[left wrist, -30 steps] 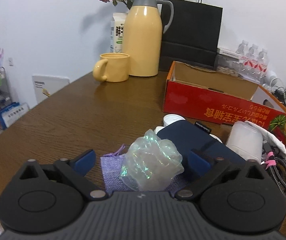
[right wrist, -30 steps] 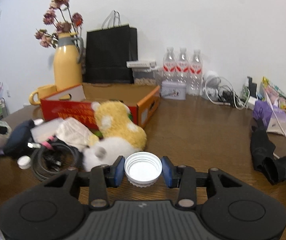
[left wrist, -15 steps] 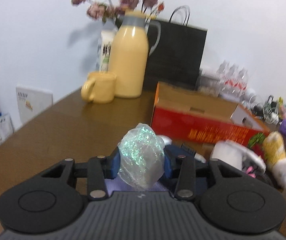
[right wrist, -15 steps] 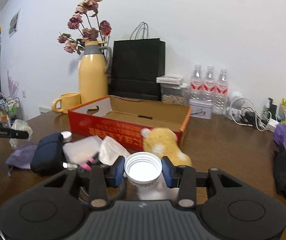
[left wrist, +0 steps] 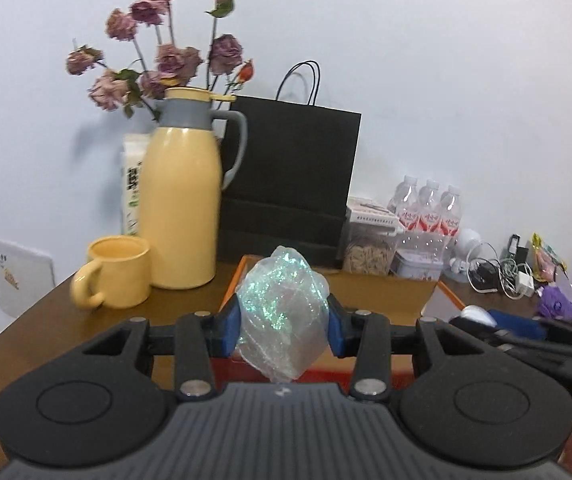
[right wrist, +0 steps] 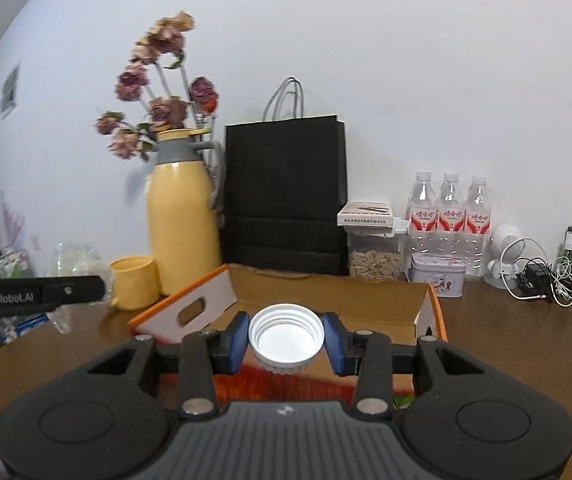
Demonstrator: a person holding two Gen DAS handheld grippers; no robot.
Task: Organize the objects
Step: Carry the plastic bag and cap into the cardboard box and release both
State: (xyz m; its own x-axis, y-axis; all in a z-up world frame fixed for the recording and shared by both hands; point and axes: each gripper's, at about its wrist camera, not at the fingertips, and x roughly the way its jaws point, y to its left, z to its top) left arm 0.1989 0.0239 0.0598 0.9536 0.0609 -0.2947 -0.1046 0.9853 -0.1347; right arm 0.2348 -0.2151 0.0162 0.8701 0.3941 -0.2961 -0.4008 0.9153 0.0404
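The cardboard box point(right wrist: 365, 300), in front of the black paper bag point(right wrist: 286, 196), looks empty as far as its visible floor shows, so the sorting seems barely begun. The left gripper point(left wrist: 284, 322) is clamped on a crumpled iridescent wrapper point(left wrist: 282, 312), held above the box's near edge. The right gripper point(right wrist: 286, 340) pinches a white lid point(right wrist: 286, 338) just before the box's front wall. Both still need dropping in.
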